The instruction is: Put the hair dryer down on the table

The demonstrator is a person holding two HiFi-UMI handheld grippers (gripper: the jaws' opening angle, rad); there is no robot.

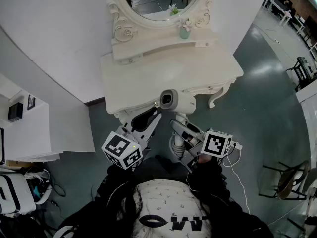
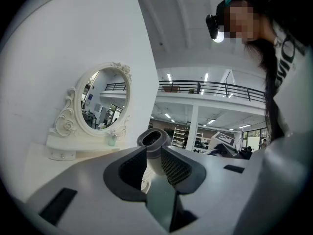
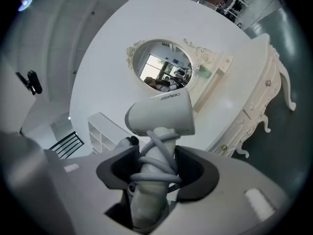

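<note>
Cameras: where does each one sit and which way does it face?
Head view: on the person's head, looking steeply down at the dressing table; left gripper, right gripper, torso show.
Left gripper view: on that gripper, facing the mirror; its jaws, the person's torso show.
Right gripper view: on that gripper, facing the mirror; its jaws grip the hair dryer.
All share the hair dryer.

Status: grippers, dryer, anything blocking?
Right gripper shut on dryer handle. Left gripper open by its head. Dryer off the table, at its front edge. Mirror, vase at back, not in way.
</note>
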